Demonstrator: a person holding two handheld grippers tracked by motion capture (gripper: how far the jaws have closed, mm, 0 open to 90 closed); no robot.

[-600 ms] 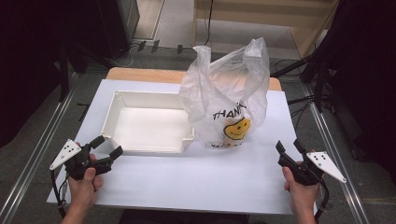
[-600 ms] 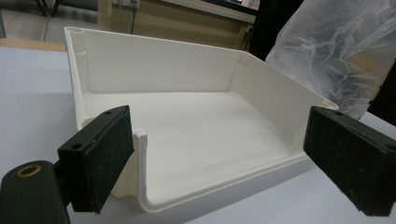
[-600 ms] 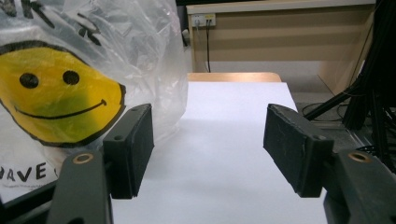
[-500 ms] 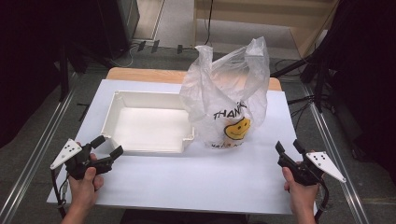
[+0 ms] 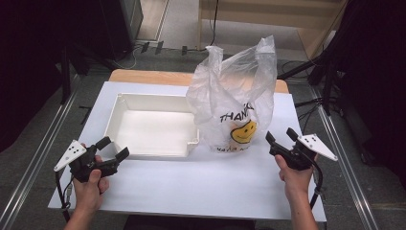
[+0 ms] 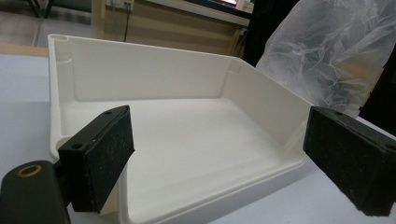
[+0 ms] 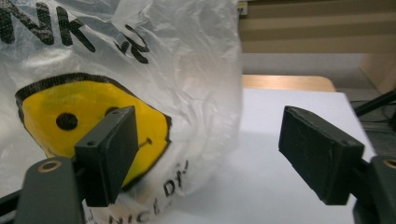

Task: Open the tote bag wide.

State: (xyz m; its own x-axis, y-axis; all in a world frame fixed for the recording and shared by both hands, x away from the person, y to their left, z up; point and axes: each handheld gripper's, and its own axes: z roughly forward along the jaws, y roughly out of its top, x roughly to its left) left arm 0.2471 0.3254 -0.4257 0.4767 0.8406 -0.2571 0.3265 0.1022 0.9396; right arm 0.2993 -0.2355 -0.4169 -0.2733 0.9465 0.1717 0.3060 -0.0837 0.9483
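Smiley-face plastic bag (image 5: 233, 112) shown upright just right of the white tray (image 5: 152, 125); contents, if any, cannot be discerned. Left gripper (image 5: 111, 149) and right gripper (image 5: 279, 137) held wide open, empty; nothing yet grasped.

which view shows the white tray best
The high view: the whole white tray shows, open and empty, left of the plastic bag. The left gripper view shows its inside and walls up close; the right gripper view looks at the bag.
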